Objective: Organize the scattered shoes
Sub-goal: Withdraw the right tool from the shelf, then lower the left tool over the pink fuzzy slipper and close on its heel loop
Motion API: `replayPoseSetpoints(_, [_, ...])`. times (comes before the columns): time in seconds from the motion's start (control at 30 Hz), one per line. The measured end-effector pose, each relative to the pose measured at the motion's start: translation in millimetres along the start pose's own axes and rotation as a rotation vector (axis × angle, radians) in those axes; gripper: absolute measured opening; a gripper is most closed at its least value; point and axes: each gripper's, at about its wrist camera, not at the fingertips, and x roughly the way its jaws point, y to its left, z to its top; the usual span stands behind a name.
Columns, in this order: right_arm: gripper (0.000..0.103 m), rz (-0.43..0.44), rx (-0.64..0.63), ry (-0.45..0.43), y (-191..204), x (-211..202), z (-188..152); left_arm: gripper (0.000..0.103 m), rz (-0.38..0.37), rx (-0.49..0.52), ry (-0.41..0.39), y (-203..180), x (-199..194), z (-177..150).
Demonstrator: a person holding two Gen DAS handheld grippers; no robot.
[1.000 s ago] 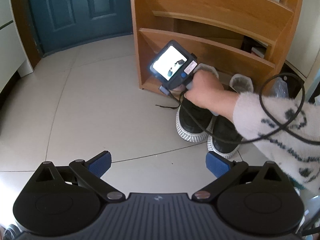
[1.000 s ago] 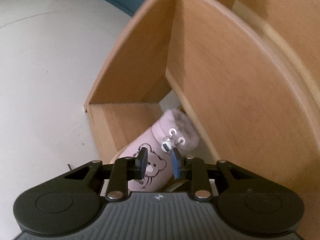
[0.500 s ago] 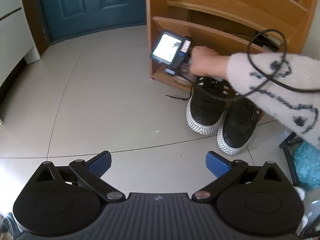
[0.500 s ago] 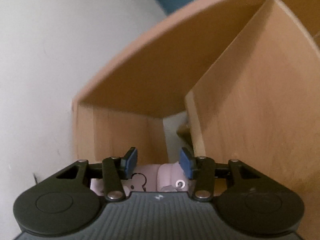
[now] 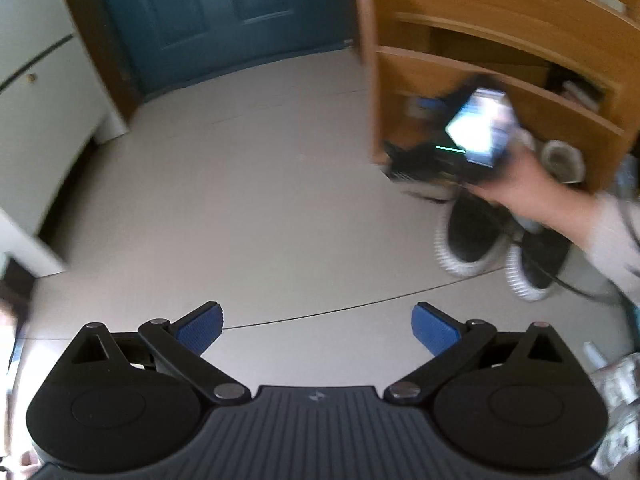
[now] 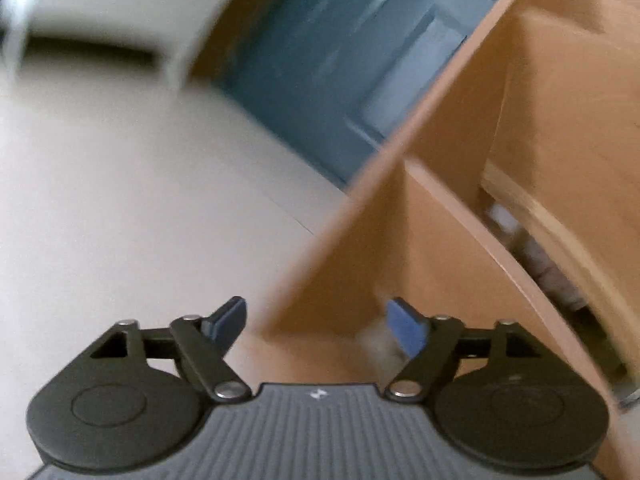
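My left gripper [image 5: 316, 330] is open and empty, held above the bare floor. A pair of black sneakers with white soles [image 5: 476, 240] stands on the floor in front of the wooden shoe rack [image 5: 492, 64]. My right gripper, blurred, shows in the left wrist view [image 5: 420, 108] at the rack's lower left corner. In its own view the right gripper [image 6: 318, 326] is open and empty, over the rack's bottom shelf [image 6: 320, 356]. A blurred pale patch [image 6: 378, 346] lies by its right finger; I cannot tell what it is.
A blue door [image 5: 224, 12] is behind the floor area, and also shows in the right wrist view [image 6: 340, 60]. A white cabinet [image 5: 36, 92] stands at the left. A light shoe opening [image 5: 562, 160] sits at the rack's bottom right. Tiled floor [image 5: 240, 200] lies between.
My right gripper has let go of the pink bear bootie, opened wider and pulled back from the bottom shelf. The left gripper has swung a little; both views are blurred by motion.
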Motion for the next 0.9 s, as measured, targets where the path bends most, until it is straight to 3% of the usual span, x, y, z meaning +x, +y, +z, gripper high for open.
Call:
replayPoseSetpoints(0.03, [0.088, 0.084, 0.045, -0.028, 6, -14, 2, 0.103, 0.005, -0.010, 0.033, 13, -6, -5])
replayPoseSetpoints(0.1, [0.088, 0.353, 0.174, -0.051, 31, -47, 5, 0.103, 0.017, -0.004, 0.097, 27, -16, -23])
replayPoseSetpoints(0.17, [0.088, 0.542, 0.285, 0.000, 60, -59, 5, 0.103, 0.038, 0.024, 0.182, 36, -26, -53])
replayPoseSetpoints(0.2, [0.088, 0.651, 0.358, 0.071, 82, -66, 4, 0.103, 0.044, 0.035, 0.224, 38, -29, -68])
replayPoseSetpoints(0.27, [0.077, 0.781, 0.422, 0.194, 118, -73, 1, 0.103, 0.051, 0.046, 0.295, 42, -35, -92])
replayPoseSetpoints(0.33, [0.054, 0.865, 0.400, 0.331, 152, -73, -3, 0.103, 0.029, 0.037, 0.362, 49, -38, -107])
replayPoseSetpoints(0.4, [0.053, 0.933, 0.346, 0.498, 189, -77, -3, 0.103, -0.002, 0.025, 0.406, 58, -37, -121])
replayPoseSetpoints(0.5, [0.056, 0.910, 0.370, 0.623, 211, -96, 3, 0.103, -0.038, 0.021, 0.412, 69, -23, -133])
replayPoseSetpoints(0.6, [0.069, 0.864, 0.473, 0.713, 220, -97, -3, 0.103, -0.117, 0.059, 0.422, 77, 7, -149])
replayPoseSetpoints(0.7, [0.075, 0.829, 0.500, 0.802, 223, -90, -5, 0.103, -0.163, 0.067, 0.372, 72, 26, -158])
replayPoseSetpoints(0.8, [0.075, 0.756, 0.428, 0.836, 222, -91, -6, 0.103, -0.210, 0.070, 0.387, 62, 57, -180])
replayPoseSetpoints(0.9, [0.075, 0.684, 0.491, 0.844, 193, -108, -9, 0.097, -0.235, 0.071, 0.401, 65, 66, -189])
